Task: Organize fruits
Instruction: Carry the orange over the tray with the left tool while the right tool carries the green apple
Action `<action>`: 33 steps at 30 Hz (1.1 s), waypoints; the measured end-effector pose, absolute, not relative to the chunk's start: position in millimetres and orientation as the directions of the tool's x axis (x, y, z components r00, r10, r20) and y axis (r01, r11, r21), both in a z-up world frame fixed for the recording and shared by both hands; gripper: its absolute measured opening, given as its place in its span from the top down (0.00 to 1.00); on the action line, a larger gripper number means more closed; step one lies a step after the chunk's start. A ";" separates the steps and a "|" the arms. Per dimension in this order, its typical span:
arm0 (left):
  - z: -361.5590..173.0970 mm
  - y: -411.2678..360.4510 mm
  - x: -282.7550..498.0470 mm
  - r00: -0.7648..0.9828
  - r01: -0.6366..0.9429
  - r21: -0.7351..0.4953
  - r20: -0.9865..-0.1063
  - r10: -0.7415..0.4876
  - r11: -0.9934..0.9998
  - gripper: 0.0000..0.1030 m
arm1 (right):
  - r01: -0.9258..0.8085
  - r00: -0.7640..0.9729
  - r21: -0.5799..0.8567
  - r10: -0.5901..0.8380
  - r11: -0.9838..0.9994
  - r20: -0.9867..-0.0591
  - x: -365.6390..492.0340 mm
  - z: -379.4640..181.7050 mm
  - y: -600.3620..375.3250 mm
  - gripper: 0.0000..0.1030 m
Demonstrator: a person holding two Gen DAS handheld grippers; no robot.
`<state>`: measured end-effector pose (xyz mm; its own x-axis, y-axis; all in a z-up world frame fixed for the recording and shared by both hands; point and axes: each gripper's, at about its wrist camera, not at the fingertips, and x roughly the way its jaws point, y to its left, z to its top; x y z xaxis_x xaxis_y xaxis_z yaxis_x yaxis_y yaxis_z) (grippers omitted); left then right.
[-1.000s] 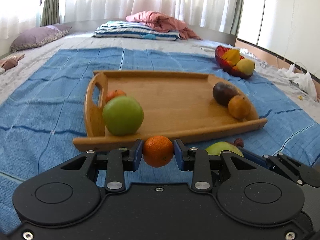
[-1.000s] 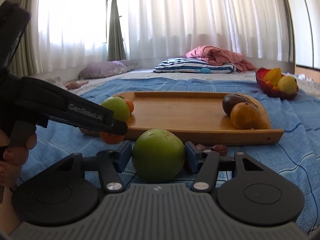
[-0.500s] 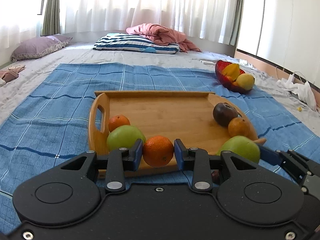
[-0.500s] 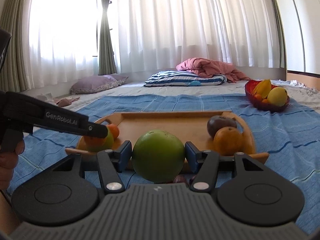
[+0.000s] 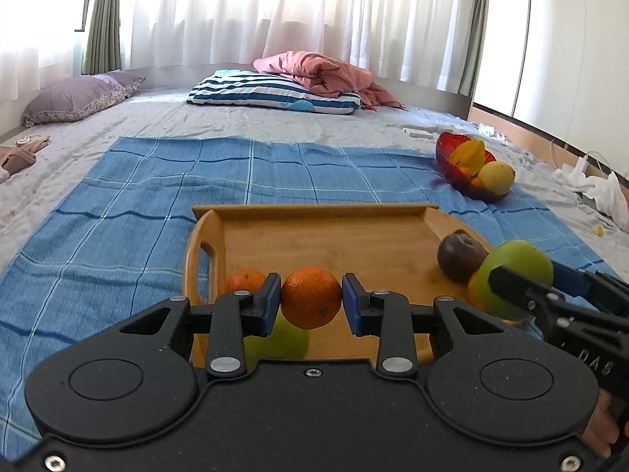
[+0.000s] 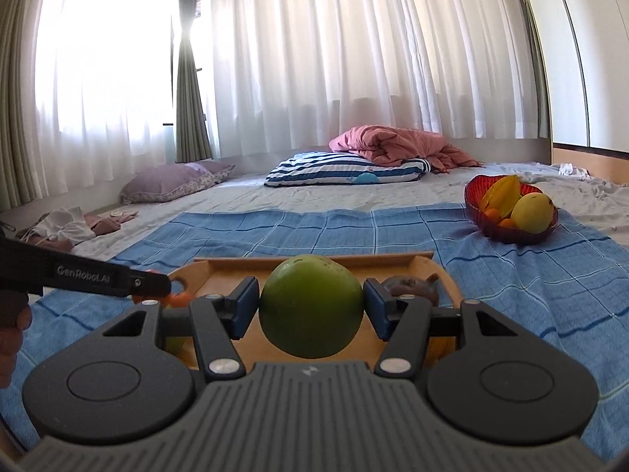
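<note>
I have the left claw [image 5: 311, 298] clamped on an orange [image 5: 310, 297] over the tray's [image 5: 314, 212] near-left end, the right claw [image 6: 311, 306] gripping a green apple [image 6: 310, 306] over its near-right end.

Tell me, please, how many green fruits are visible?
2 green fruits: one in the right gripper, one on the wooden tray beneath the left gripper. Others may be hidden.

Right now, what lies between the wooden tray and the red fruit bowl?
Only blue checked blanket: the stretch between the wooden tray and the red fruit bowl is bare of fruit, in both wrist views.
</note>
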<state>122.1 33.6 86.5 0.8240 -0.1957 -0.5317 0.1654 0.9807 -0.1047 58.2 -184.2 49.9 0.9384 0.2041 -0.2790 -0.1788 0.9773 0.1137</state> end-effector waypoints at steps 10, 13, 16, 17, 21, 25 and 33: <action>101.7 36.2 169.2 0.812 0.162 -0.103 -0.551 -0.192 0.981 0.69 | -0.149 0.922 0.184 0.204 0.972 -0.330 111.5 75.6 -207.2 0.41; 102.5 38.5 185.9 0.800 0.152 -0.114 -0.569 -0.190 0.982 0.69 | -0.137 0.916 0.191 0.198 0.972 -0.348 130.5 82.4 -213.0 0.41; 100.1 40.2 200.3 0.790 0.142 -0.111 -0.587 -0.180 0.984 0.69 | -0.119 0.909 0.207 0.191 0.971 -0.371 149.0 86.2 -219.3 0.41; 98.6 40.5 205.0 0.786 0.136 -0.107 -0.593 -0.173 0.985 0.69 | -0.115 0.906 0.212 0.190 0.970 -0.379 154.1 86.7 -221.2 0.41; 93.0 42.9 221.8 0.774 0.115 -0.104 -0.614 -0.154 0.988 0.69 | -0.088 0.892 0.219 0.174 0.972 -0.418 177.7 84.3 -228.0 0.41; 84.5 44.5 236.9 0.763 0.091 -0.092 -0.633 -0.129 0.992 0.69 | -0.060 0.877 0.215 0.154 0.975 -0.455 199.1 79.5 -233.6 0.41; 65.3 46.7 258.3 0.730 0.062 -0.086 -0.676 -0.104 0.994 0.69 | -0.017 0.834 0.193 0.121 0.981 -0.538 239.3 59.2 -236.4 0.41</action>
